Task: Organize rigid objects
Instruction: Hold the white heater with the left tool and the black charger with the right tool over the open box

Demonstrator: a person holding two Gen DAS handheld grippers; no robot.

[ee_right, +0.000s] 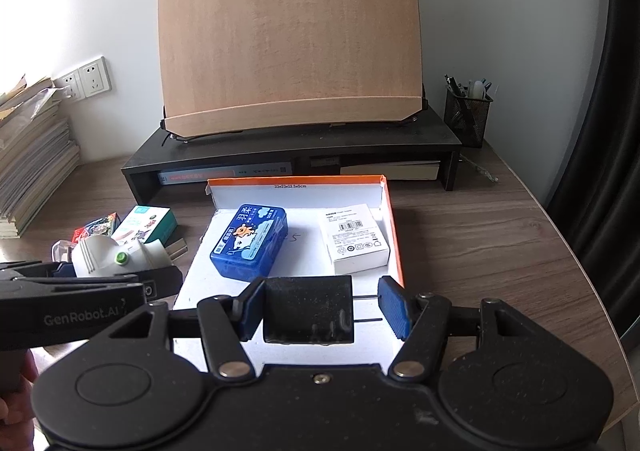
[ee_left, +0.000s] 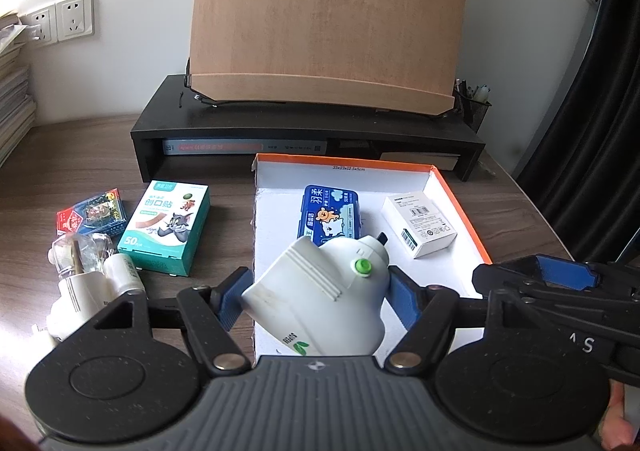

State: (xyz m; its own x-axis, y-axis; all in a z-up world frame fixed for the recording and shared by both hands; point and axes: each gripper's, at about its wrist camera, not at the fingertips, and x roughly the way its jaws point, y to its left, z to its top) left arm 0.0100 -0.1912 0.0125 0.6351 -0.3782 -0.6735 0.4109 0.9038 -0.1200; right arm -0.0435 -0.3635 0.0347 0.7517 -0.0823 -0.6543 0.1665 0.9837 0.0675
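While the left gripper (ee_left: 318, 297) clamps a white plug-in device (ee_left: 320, 303), the right gripper (ee_right: 322, 311) grips a black adapter (ee_right: 308, 311).

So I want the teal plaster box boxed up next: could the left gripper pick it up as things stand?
Probably not yet: the left gripper is shut on the white plug-in device, so its jaws are full. The teal plaster box itself lies uncovered on the desk.

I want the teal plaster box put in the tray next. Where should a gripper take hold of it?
Grip the teal plaster box across its two long side faces, coming from above. It lies flat on the desk, so those parallel sides give the pads flat contact. Its right side is free; a white bottle sits near its lower left corner.
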